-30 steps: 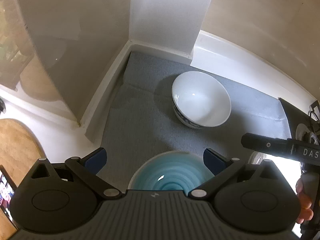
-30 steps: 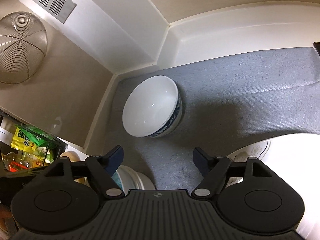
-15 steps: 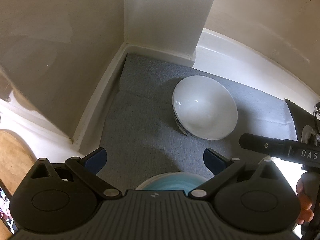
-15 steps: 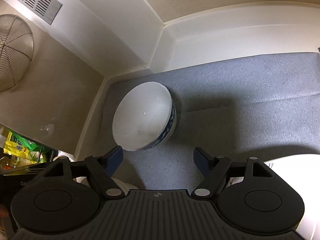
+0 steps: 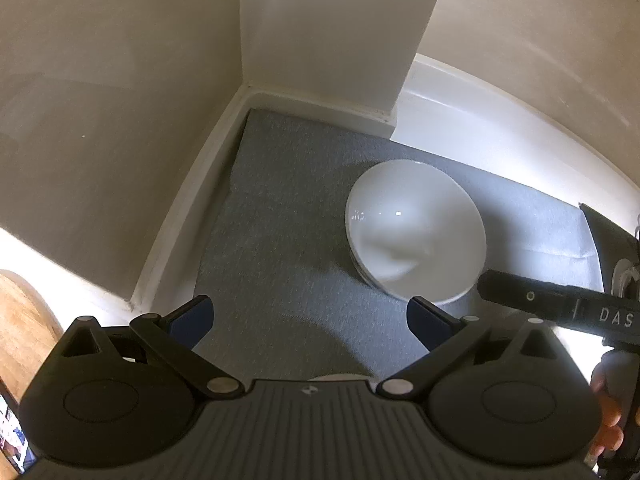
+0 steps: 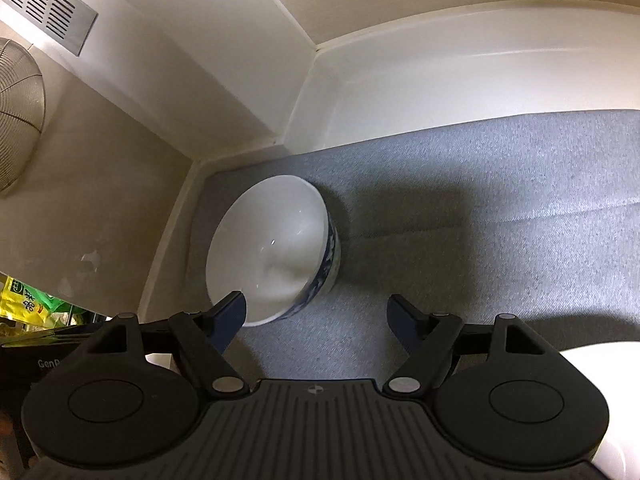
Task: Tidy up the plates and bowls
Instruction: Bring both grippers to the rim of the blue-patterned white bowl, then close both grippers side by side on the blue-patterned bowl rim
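A white bowl with a blue pattern outside stands upright on the grey shelf liner, near the back left corner. It also shows in the right wrist view. My left gripper is open and empty, in front and to the left of the bowl. My right gripper is open and empty; its left fingertip overlaps the bowl's near rim in view. A sliver of a pale rim shows under the left gripper body. A white plate edge lies at the lower right.
White cabinet walls close the shelf at the left and back. The right gripper's black body and a hand show at the right of the left wrist view. A wire fan guard and a vent are at the upper left.
Both grippers have moved forward toward the white bowl. The blue glazed bowl below the left gripper has slipped out of view, leaving only a pale sliver. Both stay open.
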A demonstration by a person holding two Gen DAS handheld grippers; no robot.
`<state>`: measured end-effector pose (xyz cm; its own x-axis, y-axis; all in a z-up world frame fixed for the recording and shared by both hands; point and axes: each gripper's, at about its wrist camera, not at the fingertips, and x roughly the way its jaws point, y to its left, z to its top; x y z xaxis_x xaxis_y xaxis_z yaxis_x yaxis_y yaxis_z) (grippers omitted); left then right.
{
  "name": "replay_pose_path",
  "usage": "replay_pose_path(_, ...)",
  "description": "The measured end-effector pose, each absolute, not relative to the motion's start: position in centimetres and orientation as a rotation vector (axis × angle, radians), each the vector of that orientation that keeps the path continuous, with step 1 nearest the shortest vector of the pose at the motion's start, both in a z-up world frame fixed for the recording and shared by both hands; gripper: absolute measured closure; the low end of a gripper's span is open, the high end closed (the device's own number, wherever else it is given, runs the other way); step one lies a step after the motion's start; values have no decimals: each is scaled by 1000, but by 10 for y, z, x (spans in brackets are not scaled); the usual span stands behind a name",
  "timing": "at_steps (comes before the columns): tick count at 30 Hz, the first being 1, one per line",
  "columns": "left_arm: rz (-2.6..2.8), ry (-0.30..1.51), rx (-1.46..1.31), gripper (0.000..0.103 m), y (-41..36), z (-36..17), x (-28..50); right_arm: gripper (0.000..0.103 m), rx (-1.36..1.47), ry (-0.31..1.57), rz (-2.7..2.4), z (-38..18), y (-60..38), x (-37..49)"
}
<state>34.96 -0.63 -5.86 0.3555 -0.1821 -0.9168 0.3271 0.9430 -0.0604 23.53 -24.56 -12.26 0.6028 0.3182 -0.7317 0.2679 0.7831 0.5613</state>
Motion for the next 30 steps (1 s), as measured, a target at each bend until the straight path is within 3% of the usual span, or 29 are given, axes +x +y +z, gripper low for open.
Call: replay_pose_path(30, -164, 1268, 142, 0, -49, -128, 419, 26, 489, 947, -61, -160, -231, 290)
